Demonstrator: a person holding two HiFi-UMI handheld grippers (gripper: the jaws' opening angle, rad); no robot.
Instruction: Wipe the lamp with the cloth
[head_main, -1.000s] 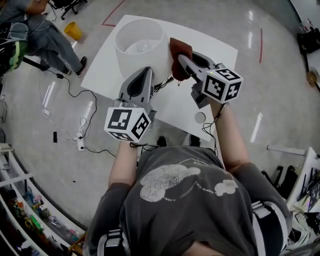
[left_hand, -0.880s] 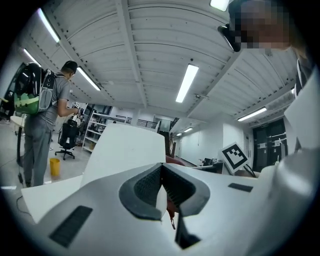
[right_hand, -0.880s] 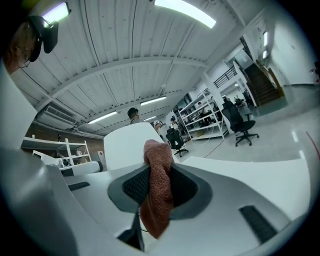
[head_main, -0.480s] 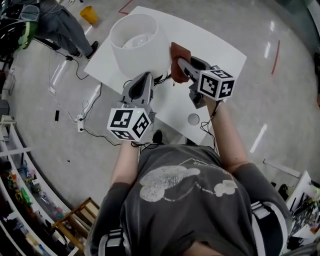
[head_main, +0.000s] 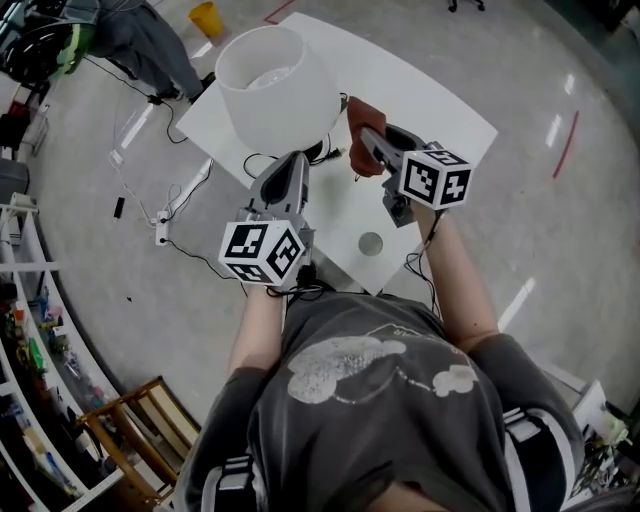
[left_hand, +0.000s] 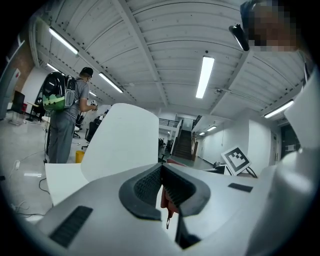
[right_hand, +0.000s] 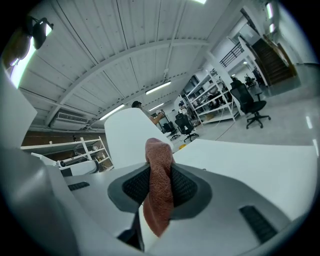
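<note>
One upright lamp (head_main: 275, 85) stands beside one cloth (head_main: 362, 118), long axis vertical, clamped by the right gripper (head_main: 366, 138); the left gripper (head_main: 289, 162) is closed, empty.

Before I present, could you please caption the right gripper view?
Right gripper shut on a reddish-brown cloth, white lampshade behind.

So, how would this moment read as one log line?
left tongs: shut | right tongs: shut on cloth | cloth beside lamp, contact unclear
</note>
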